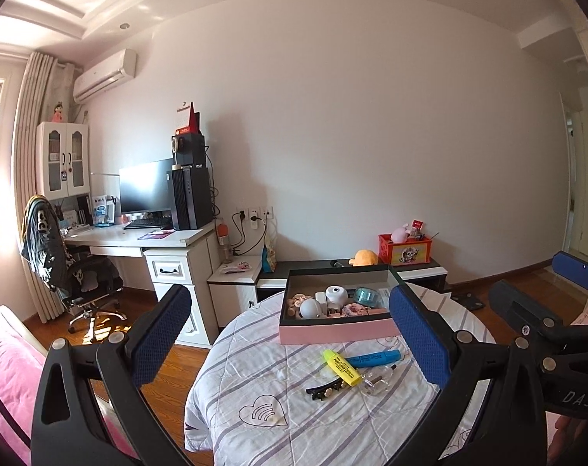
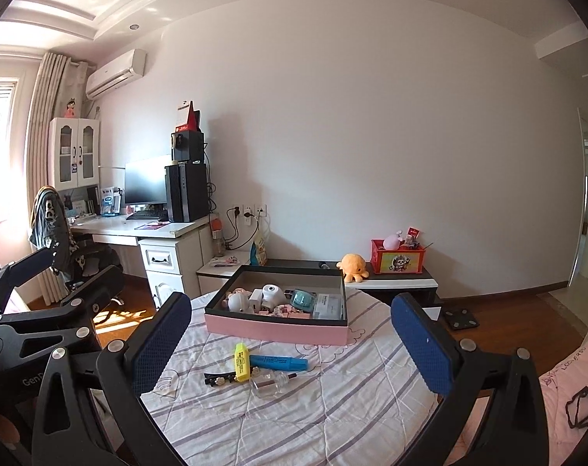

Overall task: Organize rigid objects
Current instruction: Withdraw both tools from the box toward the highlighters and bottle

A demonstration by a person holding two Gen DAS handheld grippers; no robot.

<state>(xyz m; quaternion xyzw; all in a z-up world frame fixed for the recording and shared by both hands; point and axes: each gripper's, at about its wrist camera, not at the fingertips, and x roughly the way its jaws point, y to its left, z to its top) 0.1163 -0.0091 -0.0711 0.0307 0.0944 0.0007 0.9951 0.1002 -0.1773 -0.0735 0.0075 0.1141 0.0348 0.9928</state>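
So I've got both grippers hanging back above the near edge of the round table (image 2: 332,419), nothing picked up yet. Left gripper (image 1: 290,334) is spread wide and empty, same story for the right gripper (image 2: 292,339), blue textured pads well apart with nothing between them. I'd guess that's just to get a clear look before committing.

The loose stuff sits out ahead between the fingers: a yellow highlighter (image 2: 241,361) lying across a blue marker (image 2: 280,362), both smooth hard plastic, touching. Just beside them is a black hair clip (image 2: 218,379), thin and toothy, and a small clear glass bottle (image 2: 268,384) on its side. It looks slippery and likely to roll.

Beyond them is the pink box (image 2: 274,330), dark rim, open top, already holding small bits. The quilted striped cover looks soft, so things may sink a little.
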